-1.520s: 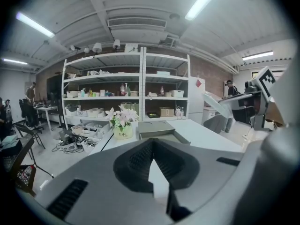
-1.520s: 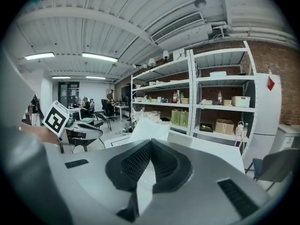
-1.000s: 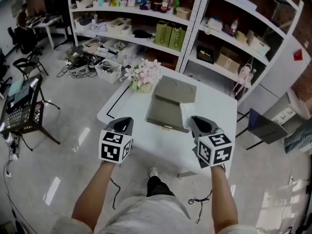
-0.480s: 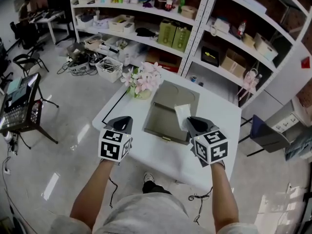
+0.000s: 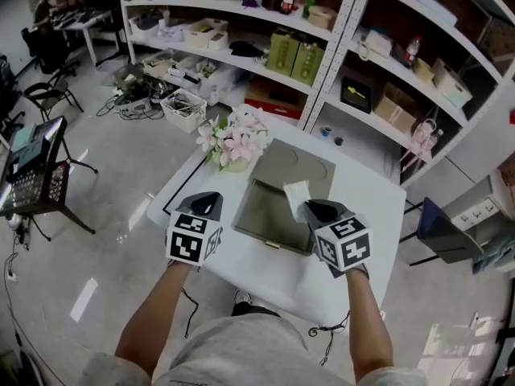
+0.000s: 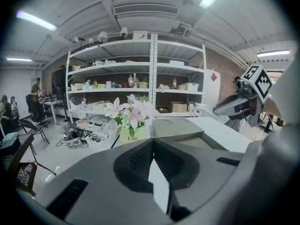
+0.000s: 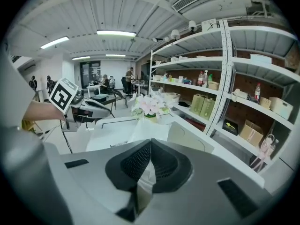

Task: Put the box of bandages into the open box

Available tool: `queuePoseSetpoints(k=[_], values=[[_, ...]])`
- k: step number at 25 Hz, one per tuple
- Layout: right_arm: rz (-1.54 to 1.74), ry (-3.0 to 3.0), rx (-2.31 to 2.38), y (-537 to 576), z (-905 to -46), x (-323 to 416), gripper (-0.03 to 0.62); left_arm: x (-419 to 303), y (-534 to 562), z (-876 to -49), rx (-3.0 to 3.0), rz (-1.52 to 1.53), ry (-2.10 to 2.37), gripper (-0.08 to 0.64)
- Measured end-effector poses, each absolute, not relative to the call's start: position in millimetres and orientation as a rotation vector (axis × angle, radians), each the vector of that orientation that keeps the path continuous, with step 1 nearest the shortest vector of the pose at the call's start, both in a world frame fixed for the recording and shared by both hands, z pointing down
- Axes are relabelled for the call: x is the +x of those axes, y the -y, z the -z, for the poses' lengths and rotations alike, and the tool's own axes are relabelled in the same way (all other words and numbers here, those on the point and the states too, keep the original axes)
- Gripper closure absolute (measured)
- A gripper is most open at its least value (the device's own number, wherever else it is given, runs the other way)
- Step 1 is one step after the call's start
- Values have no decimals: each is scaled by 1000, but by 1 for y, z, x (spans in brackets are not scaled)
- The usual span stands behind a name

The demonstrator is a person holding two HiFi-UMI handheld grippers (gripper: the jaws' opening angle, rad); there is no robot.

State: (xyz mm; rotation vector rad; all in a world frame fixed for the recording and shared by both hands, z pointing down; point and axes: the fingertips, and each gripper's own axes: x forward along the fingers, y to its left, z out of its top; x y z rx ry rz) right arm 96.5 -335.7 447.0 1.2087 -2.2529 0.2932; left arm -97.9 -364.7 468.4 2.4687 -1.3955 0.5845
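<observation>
A lab-like workshop: tall white storage shelves crammed with boxes, cables strewn on a glossy floor.

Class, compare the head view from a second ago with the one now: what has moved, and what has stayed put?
The right gripper, shut on the bandage box, has carried it slightly left, from the open box's right edge to above its tray. Nothing was let go. The left gripper stays shut and empty near the table's left side. The open box and flowers are unmoved.

Only legible txt: "Life" on flower pot; other print too small/blurry to read.
</observation>
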Motion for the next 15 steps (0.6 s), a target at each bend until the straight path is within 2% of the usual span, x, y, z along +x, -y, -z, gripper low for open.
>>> queuePoseSetpoints(k=[15], values=[[-358, 2187, 1045, 363, -516, 83, 589, -101, 390, -488, 2410, -624, 1408, 555]])
